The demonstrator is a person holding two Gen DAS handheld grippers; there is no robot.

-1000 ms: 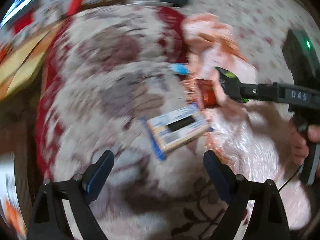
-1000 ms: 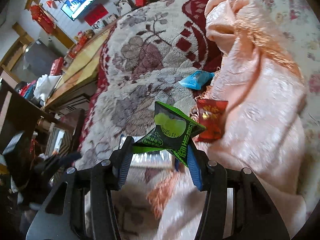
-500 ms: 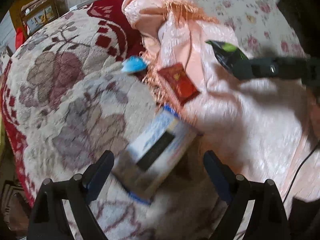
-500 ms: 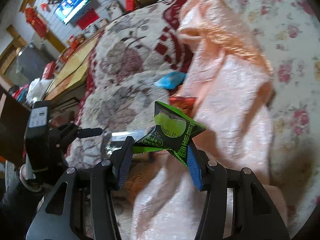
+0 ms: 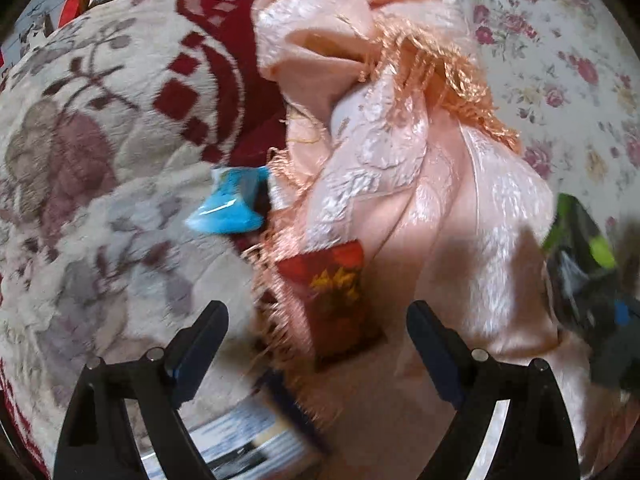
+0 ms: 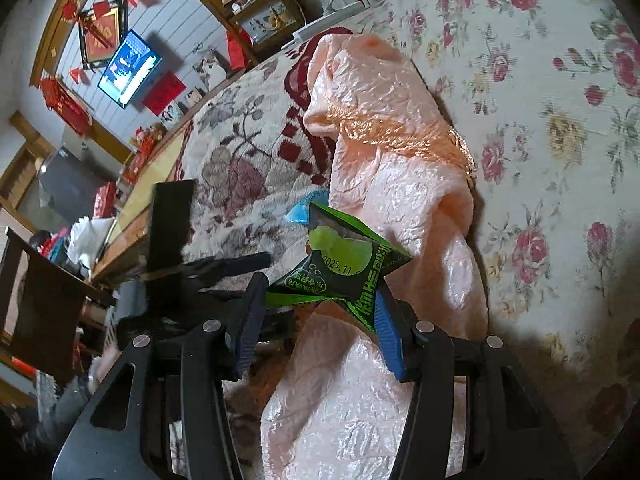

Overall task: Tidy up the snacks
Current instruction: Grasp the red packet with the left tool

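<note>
My right gripper is shut on a green and black snack packet and holds it above the pink satin cloth; the packet also shows blurred at the right of the left wrist view. My left gripper is open and empty, just above a red snack packet on the cloth's fringed edge. A blue packet lies farther off on the plush blanket. A white and blue box lies below the left jaw.
The pink cloth is bunched in folds ahead. A floral sheet covers the bed to the right. The blanket's far edge drops toward wooden furniture and a wall screen at the left.
My left gripper has moved forward past the white and blue box to the red packet. My right gripper has carried the green packet to the right, over the pink cloth.
</note>
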